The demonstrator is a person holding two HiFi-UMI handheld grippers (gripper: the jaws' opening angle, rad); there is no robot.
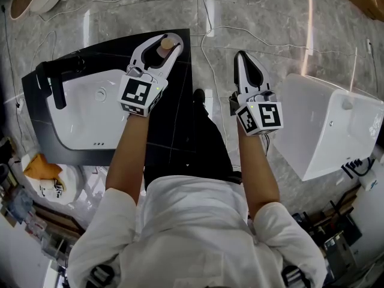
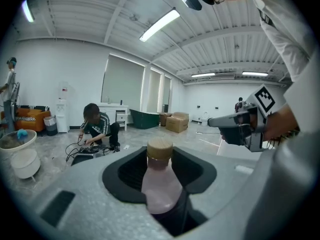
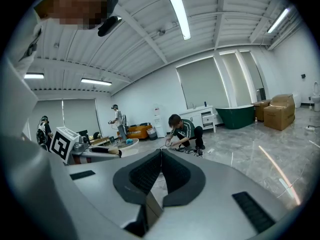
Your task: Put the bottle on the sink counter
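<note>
A pale pink bottle (image 2: 161,181) with a wooden cap (image 1: 167,42) stands upright between the jaws of my left gripper (image 1: 170,43), which is shut on it. In the head view it hangs over the black sink counter (image 1: 177,110), to the right of the white basin (image 1: 90,111). My right gripper (image 1: 240,55) is held off the counter's right side, over the floor, its jaws shut with nothing between them. In the left gripper view the right gripper (image 2: 235,127) shows at the right.
A black faucet (image 1: 53,77) stands at the basin's left. A white toilet-like fixture (image 1: 329,125) sits on the floor at the right. Cables cross the marble floor (image 1: 252,17). A person (image 3: 184,129) crouches on the floor farther off; a green bathtub (image 3: 248,115) and cardboard boxes (image 3: 278,111) stand beyond.
</note>
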